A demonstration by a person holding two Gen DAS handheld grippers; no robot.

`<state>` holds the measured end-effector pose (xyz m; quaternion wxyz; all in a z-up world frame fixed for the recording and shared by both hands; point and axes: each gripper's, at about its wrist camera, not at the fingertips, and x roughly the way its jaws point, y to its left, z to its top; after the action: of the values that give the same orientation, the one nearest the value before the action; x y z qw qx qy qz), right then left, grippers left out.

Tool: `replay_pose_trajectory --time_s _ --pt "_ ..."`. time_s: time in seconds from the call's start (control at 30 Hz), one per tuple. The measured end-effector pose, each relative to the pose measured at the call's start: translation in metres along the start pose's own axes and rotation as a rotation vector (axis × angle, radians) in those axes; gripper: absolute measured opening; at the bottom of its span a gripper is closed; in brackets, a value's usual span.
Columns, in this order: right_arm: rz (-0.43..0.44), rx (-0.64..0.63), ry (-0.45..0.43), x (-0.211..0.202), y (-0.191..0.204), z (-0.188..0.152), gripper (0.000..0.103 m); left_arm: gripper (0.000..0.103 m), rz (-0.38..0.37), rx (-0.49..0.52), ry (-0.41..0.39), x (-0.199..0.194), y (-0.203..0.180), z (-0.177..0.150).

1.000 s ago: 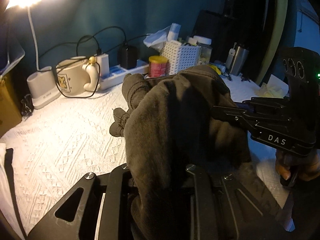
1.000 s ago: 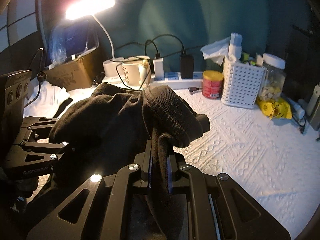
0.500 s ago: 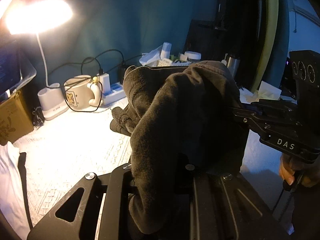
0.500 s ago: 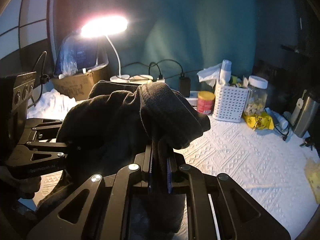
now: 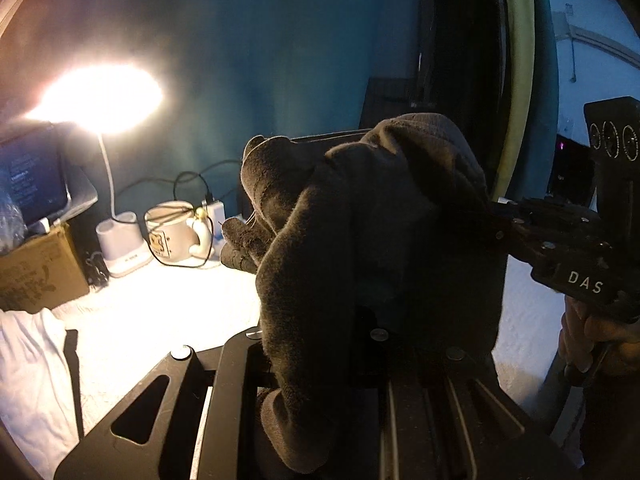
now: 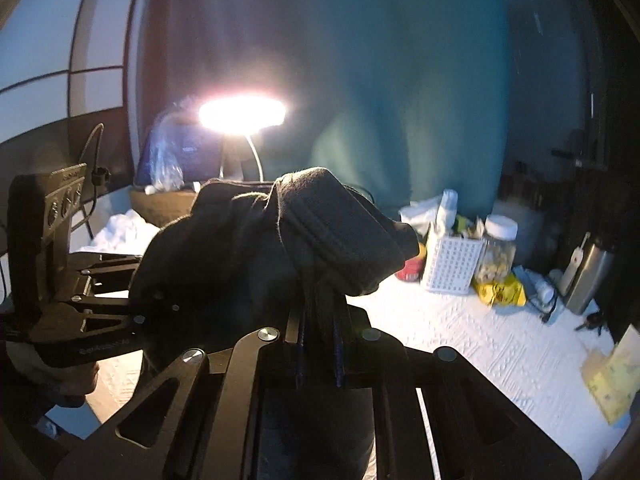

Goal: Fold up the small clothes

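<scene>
A dark brown garment point(image 5: 360, 248) hangs in the air above the white textured cloth point(image 5: 160, 304), held between both grippers. My left gripper point(image 5: 320, 344) is shut on one edge of it, the fabric bunched over its jaws and hiding the fingertips. My right gripper point(image 6: 320, 312) is shut on the other edge, with a ribbed cuff point(image 6: 344, 232) folded over above its fingers. In the left wrist view the right gripper point(image 5: 496, 220) reaches in from the right into the fabric. The left gripper point(image 6: 152, 304) enters the right wrist view from the left.
A lit desk lamp point(image 5: 100, 100) stands at the back by a mug point(image 5: 172, 232), cables and a cardboard box point(image 5: 36, 272). White clothes point(image 5: 32, 368) lie at the left. A white basket point(image 6: 452, 264), jar point(image 6: 498, 248), red tin and flask point(image 6: 588, 276) crowd the back right.
Both grippers have risen with the garment, lifting it clear of the cloth. The table and its clutter have dropped lower in both views.
</scene>
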<state>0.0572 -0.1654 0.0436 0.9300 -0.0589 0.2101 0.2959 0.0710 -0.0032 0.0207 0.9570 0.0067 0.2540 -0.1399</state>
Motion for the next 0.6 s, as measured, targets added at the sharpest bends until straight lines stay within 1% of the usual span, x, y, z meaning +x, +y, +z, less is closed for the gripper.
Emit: replay_pose_trajectory --time_s 0.17,0.27,0.43,0.6 --pt "0.015 -0.028 -0.079 -0.027 0.016 0.017 0.012 0.016 0.009 0.007 -0.066 -0.026 -0.002 0.008" --pt "0.022 -0.046 -0.112 -0.038 0.023 0.025 0.012 0.016 0.021 0.02 -0.107 -0.041 -0.004 0.012" --pt "0.047 -0.081 -0.161 -0.05 0.04 0.038 0.011 0.016 0.052 0.035 -0.165 -0.065 -0.003 0.017" --pt "0.088 -0.133 -0.205 -0.059 0.068 0.053 0.011 0.016 0.095 0.042 -0.214 -0.088 0.005 0.019"
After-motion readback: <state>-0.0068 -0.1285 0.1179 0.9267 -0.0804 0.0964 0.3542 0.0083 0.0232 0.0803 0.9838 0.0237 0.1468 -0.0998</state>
